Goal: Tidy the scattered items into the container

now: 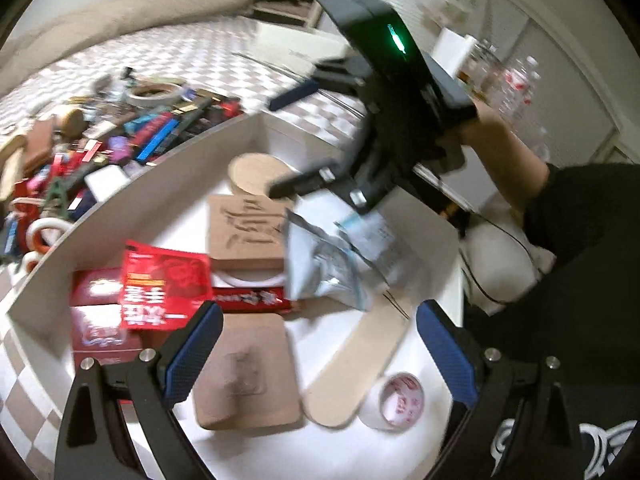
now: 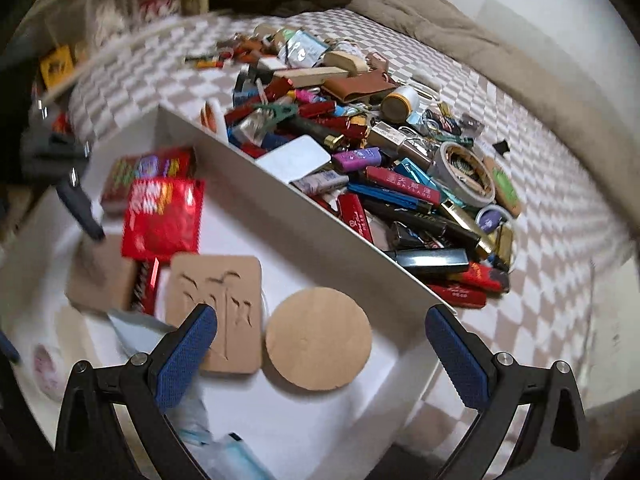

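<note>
A white box (image 1: 160,184) sits on a checkered bedspread; its wall also shows in the right wrist view (image 2: 304,236). Inside lie a red packet (image 1: 164,288), carved wooden blocks (image 1: 244,232), a round wooden disc (image 2: 318,338), a silver pouch (image 1: 324,268), a wooden slat (image 1: 356,368) and a tape roll (image 1: 396,402). A heap of scattered items (image 2: 392,168) lies outside the wall. My left gripper (image 1: 318,354) is open and empty over the box. My right gripper (image 2: 320,354) is open and empty above the disc; it shows in the left wrist view (image 1: 288,144).
A beige blanket (image 2: 480,40) lies along the far side of the bed. Plastic bottles (image 1: 516,84) stand at the back right in the left wrist view. A shelf with boxes (image 2: 120,4) is at the upper left of the right wrist view.
</note>
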`<state>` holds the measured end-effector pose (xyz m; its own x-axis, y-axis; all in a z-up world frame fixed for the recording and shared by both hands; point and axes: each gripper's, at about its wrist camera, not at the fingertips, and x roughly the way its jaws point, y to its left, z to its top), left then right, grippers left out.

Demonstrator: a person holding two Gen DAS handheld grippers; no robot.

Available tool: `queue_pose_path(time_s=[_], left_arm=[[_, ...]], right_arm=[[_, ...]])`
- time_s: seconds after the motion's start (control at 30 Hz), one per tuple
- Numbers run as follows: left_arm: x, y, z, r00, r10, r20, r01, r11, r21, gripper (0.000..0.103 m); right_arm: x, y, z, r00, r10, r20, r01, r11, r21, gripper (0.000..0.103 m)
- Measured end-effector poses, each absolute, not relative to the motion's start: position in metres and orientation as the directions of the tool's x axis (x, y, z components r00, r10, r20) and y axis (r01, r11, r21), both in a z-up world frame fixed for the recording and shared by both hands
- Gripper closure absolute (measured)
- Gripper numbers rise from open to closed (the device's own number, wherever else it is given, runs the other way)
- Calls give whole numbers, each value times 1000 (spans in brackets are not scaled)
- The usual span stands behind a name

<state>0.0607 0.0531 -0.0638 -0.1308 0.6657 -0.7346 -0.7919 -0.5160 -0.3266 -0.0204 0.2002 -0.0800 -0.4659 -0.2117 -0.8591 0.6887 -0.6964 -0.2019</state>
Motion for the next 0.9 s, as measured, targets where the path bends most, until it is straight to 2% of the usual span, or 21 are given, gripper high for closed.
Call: queue_pose_path(time_s=[0.13,0.53,0.7,0.9], left_arm=[[59,50,-63,-190,665,-722,-763,-563,-317,5],[56,43,-63,-228,652,-724,-724,-610,-322,5],[54,43,-63,-237,636,-734,-706,-632,-319,5],[49,42,-57,-319,583,-747,-660,-702,-266,5]], right_arm=[[-10,192,-91,-436,-199,-877,735,-641,-220,0],[24,176,-104,-347,-251,-904,842,-507,-183,0],[18,185,-97,-318,-301,-899,823,-559,-104,0],[6,200,-81,-344,-394,-852,767,-641,-14,0]])
